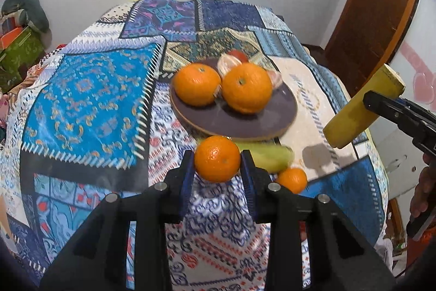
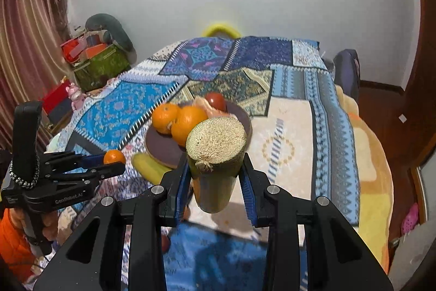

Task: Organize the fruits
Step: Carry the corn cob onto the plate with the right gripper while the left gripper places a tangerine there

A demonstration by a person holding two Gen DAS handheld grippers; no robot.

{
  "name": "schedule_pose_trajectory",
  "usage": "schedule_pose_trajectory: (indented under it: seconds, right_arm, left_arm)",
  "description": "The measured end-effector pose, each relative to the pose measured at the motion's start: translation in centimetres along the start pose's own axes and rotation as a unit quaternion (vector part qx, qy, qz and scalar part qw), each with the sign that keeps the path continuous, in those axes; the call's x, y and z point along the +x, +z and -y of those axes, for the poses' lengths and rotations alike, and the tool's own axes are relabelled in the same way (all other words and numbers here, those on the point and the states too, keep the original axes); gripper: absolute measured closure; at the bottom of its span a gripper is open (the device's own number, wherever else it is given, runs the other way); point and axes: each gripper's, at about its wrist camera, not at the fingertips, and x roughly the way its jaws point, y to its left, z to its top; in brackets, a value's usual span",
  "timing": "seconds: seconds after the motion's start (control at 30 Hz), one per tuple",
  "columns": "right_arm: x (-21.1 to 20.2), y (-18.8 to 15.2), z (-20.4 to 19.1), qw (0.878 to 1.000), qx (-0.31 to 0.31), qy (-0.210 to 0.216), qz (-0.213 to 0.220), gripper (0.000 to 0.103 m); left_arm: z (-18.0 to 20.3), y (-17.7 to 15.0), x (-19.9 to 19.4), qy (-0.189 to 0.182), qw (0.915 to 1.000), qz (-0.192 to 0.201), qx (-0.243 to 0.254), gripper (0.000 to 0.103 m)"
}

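Observation:
My left gripper [image 1: 217,158] is shut on a small orange [image 1: 217,168], lifted just in front of the dark round plate [image 1: 245,123]. On the plate lie two oranges [image 1: 196,85], peeled segments and a red fruit [image 1: 237,54]. A greenish banana [image 1: 268,156] and another small orange [image 1: 292,180] lie on the cloth below the plate. My right gripper [image 2: 215,165] is shut on a cut banana piece [image 2: 216,143], its cut end facing the camera. From the right wrist, the left gripper [image 2: 120,161] with its orange [image 2: 114,156] is at the left, beside the plate [image 2: 160,145].
A patchwork cloth [image 1: 90,105] covers the whole table. Boxes and clutter [image 2: 98,64] stand off the left edge, and a dark chair [image 2: 347,70] stands at the far right. A wooden door [image 1: 373,12] is on the right. A person's hand [image 1: 425,190] holds the right gripper's handle.

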Motion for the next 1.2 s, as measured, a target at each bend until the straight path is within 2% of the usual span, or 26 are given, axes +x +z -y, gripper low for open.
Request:
schedule_pose_trajectory:
  seconds: [0.23,0.6,1.0,1.2]
  right_arm:
    - [1.7,2.0,-1.0,1.0,-0.007,0.012,0.016,0.071]
    - [6.7,2.5,-0.4,1.0,0.006,0.024,-0.017,0.071]
    - [9.4,3.4,0.7,0.999,0.026,0.03,-0.019,0.071]
    - [10.0,4.0,1.3,0.999,0.022,0.015,-0.026,0.067]
  left_arm:
    - [-0.8,1.9,1.3,0.0,1.0,0.008,-0.005,0.069]
    - [-0.9,4.0,5.1,-0.009,1.0,-0.001,-0.003,0.069]
    - [-0.5,4.5,8.1,-0.013,0.9997,-0.021,-0.005,0.069]
    - [-0.5,4.4,8.2,-0.008,0.9997,-0.023,-0.001,0.069]
